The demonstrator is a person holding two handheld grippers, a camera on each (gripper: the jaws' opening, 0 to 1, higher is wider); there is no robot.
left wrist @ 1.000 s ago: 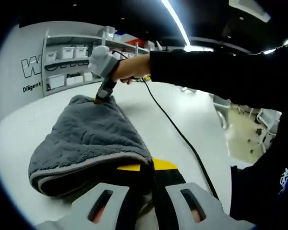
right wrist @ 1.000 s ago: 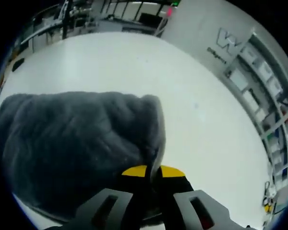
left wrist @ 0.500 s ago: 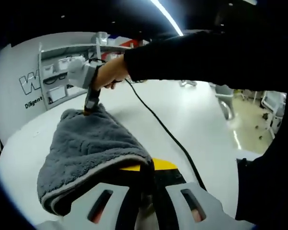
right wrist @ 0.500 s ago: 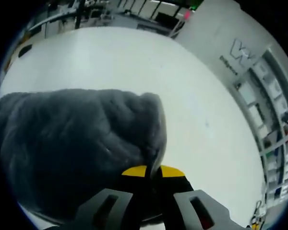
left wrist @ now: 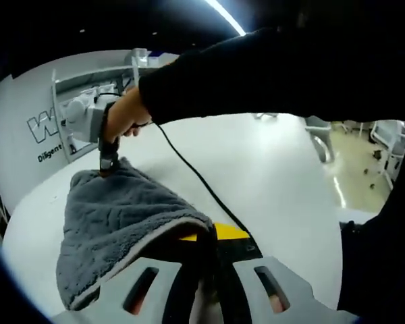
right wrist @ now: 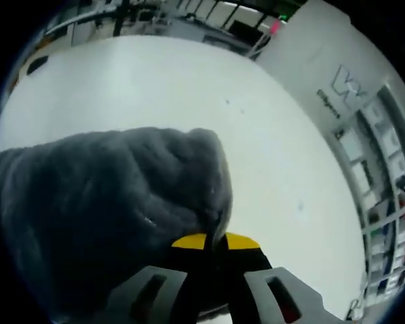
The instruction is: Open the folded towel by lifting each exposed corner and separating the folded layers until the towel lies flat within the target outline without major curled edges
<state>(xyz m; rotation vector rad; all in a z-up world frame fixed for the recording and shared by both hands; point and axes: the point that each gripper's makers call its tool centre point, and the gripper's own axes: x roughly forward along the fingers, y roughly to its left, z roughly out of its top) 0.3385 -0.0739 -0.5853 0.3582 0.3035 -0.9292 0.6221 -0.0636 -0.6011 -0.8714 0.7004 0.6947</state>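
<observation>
Grey towel [left wrist: 121,216] edges are clamped in both grippers, left [left wrist: 208,237] and right [right wrist: 214,241]; bare white table [right wrist: 189,88] lies beyond the jaws.

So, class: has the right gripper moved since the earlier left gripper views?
Yes. Against the wall shelves, the right gripper, clamped on the towel corner, has shifted leftward in the left gripper view.

Your left gripper [left wrist: 212,236] has its yellow tips half buried under the towel's [left wrist: 121,219] near hem, so you cannot see how much cloth sits between them. The towel's underside and its lower folds are hidden. Your sleeve [left wrist: 270,74] covers the far end of the table [left wrist: 270,169] in the left gripper view. In the right gripper view the towel [right wrist: 101,216] runs off the left and bottom edges, and the wall lettering [right wrist: 344,84] is cut short.
</observation>
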